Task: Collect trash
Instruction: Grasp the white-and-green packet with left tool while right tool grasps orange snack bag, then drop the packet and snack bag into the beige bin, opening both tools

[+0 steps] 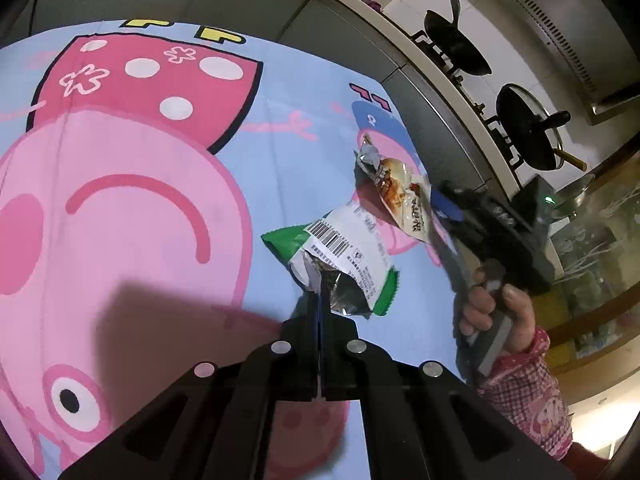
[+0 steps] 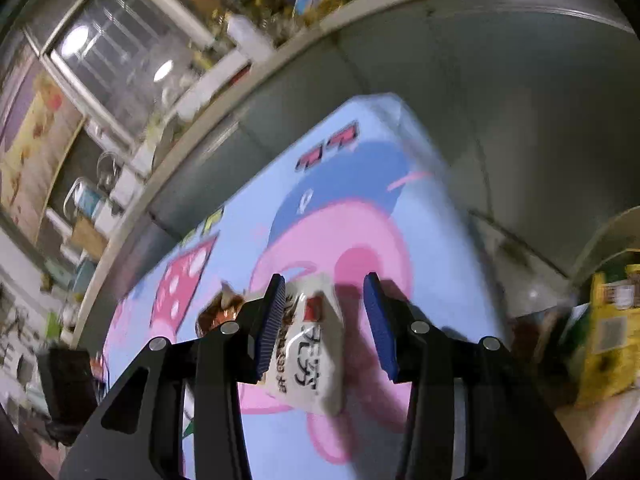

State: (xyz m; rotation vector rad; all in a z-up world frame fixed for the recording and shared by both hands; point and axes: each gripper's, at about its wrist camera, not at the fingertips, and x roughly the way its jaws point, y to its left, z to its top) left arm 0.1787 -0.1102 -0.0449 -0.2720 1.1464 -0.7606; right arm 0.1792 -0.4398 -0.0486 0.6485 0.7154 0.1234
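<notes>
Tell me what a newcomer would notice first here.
The huge pink cartoon-pig cloth covering the table dominates. On it, the left gripper pinches a torn green-and-white snack bag, while the open right gripper straddles a white snack wrapper.

Cartoon-pig tablecloth (image 1: 160, 208) carries two wrappers — green-edged packet (image 1: 352, 256), white snack bag (image 1: 404, 196).

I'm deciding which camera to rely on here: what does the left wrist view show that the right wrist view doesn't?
Only the left wrist view shows the green wrapper pinched in the shut left gripper, the right hand, and the pans on the stove. Only the right wrist view shows the open right gripper straddling the white wrapper, plus a yellow packet. Both show the white wrapper and the cartoon cloth.
</notes>
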